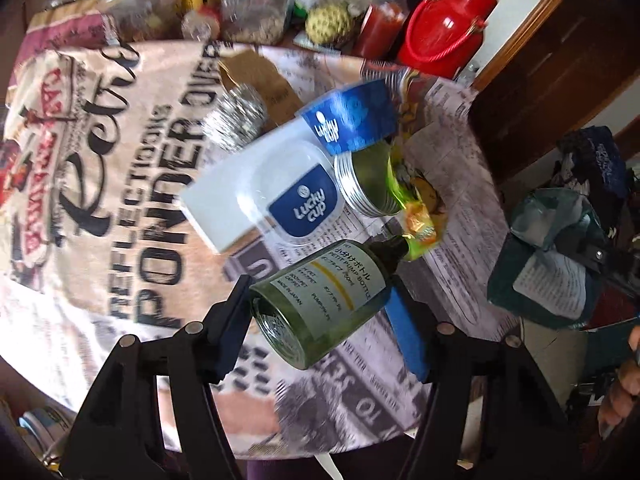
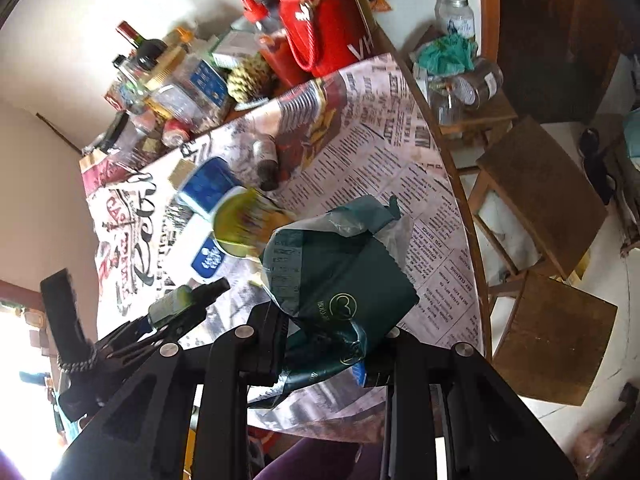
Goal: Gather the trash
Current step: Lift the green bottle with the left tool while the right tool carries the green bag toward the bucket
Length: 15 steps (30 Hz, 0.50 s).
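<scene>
The left gripper (image 1: 320, 304) pinches a small green pump bottle (image 1: 320, 300) and holds it up over the table (image 1: 120, 184). The right gripper (image 2: 332, 344) pinches a dark green plastic bag (image 2: 344, 280) beside it. Lucky Cup lids (image 1: 304, 204) and a green tin (image 1: 368, 180) lie on the printed tablecloth

Bare tablecloth (image 1: 100, 208) left; Lucky Cup tubs (image 1: 280, 196), tin (image 1: 366, 184) crowd centre.

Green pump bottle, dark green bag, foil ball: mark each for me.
Green pump bottle (image 1: 320, 300), left wrist view, on its white label.
Dark green bag (image 2: 352, 280), right wrist view, mid-panel.
Foil ball (image 1: 236, 116), left wrist view, centre.
</scene>
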### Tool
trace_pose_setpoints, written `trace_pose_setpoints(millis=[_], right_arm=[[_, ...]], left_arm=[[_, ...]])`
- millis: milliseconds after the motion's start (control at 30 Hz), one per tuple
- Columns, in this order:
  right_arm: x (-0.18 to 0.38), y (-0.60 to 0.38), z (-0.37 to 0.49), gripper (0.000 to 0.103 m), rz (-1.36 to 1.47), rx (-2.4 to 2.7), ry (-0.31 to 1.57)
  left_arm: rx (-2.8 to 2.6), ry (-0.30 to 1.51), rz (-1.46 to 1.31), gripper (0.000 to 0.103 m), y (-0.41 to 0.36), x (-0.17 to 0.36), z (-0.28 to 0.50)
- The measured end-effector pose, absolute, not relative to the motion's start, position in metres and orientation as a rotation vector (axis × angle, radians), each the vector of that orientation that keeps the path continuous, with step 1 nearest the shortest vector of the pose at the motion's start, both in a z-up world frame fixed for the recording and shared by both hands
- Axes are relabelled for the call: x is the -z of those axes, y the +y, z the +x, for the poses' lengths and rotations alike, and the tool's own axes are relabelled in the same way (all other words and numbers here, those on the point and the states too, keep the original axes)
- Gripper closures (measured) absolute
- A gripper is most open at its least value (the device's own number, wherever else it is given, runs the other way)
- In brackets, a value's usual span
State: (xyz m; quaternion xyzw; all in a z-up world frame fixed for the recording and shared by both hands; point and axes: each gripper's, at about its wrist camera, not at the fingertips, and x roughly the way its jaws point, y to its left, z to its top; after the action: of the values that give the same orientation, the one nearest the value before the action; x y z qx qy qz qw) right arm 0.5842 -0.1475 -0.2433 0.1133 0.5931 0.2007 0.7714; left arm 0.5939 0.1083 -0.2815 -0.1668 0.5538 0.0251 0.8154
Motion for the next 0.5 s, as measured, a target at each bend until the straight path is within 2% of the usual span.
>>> trace_pose_setpoints(millis=[500], right_arm=[[0.158,-0.118,0.49,0.08,0.296,-0.373,1.017]], left_arm=[[-0.006,0.899,-0.219,0.038,0.157,0.16,0.486]])
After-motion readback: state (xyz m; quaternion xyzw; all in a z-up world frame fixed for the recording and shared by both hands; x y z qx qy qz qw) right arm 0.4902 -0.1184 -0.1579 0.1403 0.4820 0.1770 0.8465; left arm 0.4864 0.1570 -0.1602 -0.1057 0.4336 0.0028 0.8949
